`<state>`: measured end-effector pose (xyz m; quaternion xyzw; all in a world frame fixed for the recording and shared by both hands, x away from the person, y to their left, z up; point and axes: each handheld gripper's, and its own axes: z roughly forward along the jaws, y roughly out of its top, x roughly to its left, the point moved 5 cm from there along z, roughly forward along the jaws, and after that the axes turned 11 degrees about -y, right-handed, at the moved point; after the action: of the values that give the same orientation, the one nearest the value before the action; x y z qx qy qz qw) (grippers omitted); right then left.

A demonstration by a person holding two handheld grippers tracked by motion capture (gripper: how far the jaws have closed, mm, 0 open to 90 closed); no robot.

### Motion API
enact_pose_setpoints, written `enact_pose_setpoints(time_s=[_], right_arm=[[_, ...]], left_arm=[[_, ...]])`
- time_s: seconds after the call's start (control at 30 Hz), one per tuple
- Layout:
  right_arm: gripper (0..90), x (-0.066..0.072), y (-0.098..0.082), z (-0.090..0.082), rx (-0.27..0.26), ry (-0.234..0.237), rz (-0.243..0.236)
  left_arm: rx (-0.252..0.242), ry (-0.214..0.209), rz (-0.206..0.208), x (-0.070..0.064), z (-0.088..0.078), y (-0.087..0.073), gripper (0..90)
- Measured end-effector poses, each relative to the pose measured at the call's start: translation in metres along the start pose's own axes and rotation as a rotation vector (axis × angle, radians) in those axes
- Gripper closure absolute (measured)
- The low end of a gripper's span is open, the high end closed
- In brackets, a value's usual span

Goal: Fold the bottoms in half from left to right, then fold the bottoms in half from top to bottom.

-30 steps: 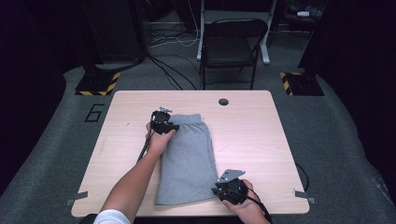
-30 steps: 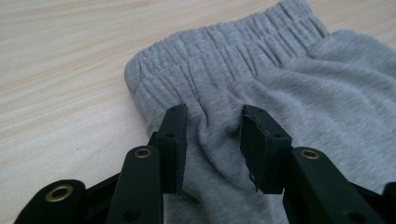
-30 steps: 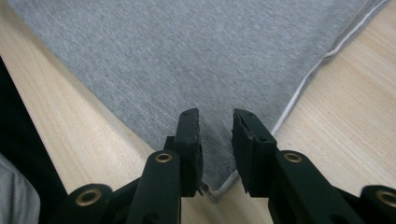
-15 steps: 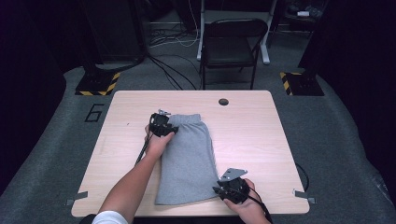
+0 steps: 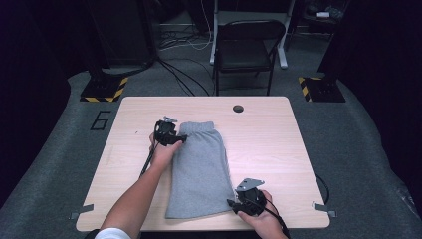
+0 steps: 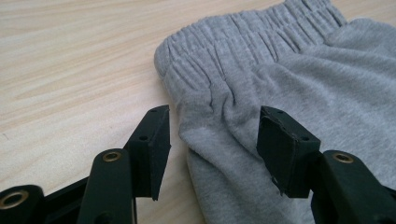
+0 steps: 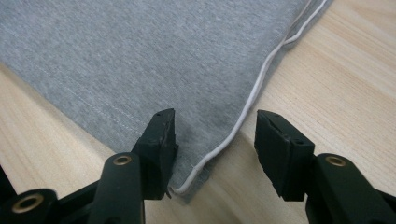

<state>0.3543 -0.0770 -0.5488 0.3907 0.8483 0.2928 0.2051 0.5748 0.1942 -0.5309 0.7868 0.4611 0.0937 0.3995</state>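
Note:
Grey shorts point(image 5: 201, 169) lie folded flat on the wooden table point(image 5: 278, 144), with the elastic waistband point(image 6: 243, 32) at the far end. My left gripper point(image 5: 180, 139) sits at the waistband's left corner. Its jaws have just been opening and stand open point(image 6: 212, 140), a fold of grey cloth point(image 6: 289, 84) lying loose between them. My right gripper point(image 5: 232, 203) is at the near right hem corner. Its jaws have also been opening and stand open point(image 7: 215, 140) astride the corner, where white piping point(image 7: 261, 79) edges the fabric point(image 7: 163, 56). No pad presses on the cloth.
A cable hole point(image 5: 238, 108) marks the table's far edge. Behind the table stands a dark folding chair point(image 5: 246, 50), with cables on the floor. Striped stand feet point(image 5: 104, 89) flank the table. Bare wood lies left and right of the shorts.
The left gripper has drawn back a little to the left off the waistband. The right gripper has stayed at the hem corner. The shorts lie as before.

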Motion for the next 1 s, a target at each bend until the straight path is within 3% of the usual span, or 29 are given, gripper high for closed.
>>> enact_pose_setpoints(time_s=[0.17, 0.2, 0.3, 0.37, 0.43, 0.47, 0.63, 0.73, 0.8, 0.87, 1.0], right_arm=[[46.6, -0.001, 0.000, 0.002, 0.001, 0.012, 0.023], [46.3, -0.003, -0.001, 0.001, 0.006, 0.017, -0.005], [48.6, -0.002, 0.000, 0.002, 0.011, 0.024, 0.031], [50.6, -0.002, -0.001, 0.001, 0.014, 0.031, 0.012], [54.5, 0.001, 0.000, 0.001, 0.019, 0.040, 0.027], [56.1, -0.001, 0.000, 0.002, 0.002, 0.043, -0.003], [65.5, 0.002, 0.000, 0.000, 0.027, 0.078, 0.004], [72.5, 0.002, 0.001, 0.001, 0.019, 0.091, -0.021], [76.0, 0.004, 0.001, 0.001, 0.030, 0.106, -0.009], [79.4, 0.005, 0.001, 0.001, 0.031, 0.120, 0.005], [83.2, 0.006, 0.002, 0.000, 0.031, 0.124, -0.017]], left_arm=[[0.012, -0.018, -0.007, -0.002, 0.005, -0.002, 44.3], [0.028, -0.021, 0.005, -0.002, 0.006, -0.004, 44.3], [0.039, -0.019, -0.003, -0.001, 0.008, -0.006, 44.0], [0.047, -0.017, -0.011, 0.001, 0.009, -0.008, 43.5], [0.044, -0.019, -0.025, 0.002, 0.010, -0.009, 43.5], [0.032, -0.024, -0.029, 0.002, 0.010, -0.011, 43.9], [0.016, -0.040, -0.056, 0.002, 0.012, -0.014, 52.2], [0.026, -0.045, -0.042, 0.001, 0.012, -0.014, 56.4], [0.029, -0.047, -0.029, 0.001, 0.012, -0.014, 59.3], [0.026, -0.050, -0.028, 0.001, 0.013, -0.014, 63.8], [0.015, -0.064, -0.038, -0.003, 0.014, -0.014, 74.7]])
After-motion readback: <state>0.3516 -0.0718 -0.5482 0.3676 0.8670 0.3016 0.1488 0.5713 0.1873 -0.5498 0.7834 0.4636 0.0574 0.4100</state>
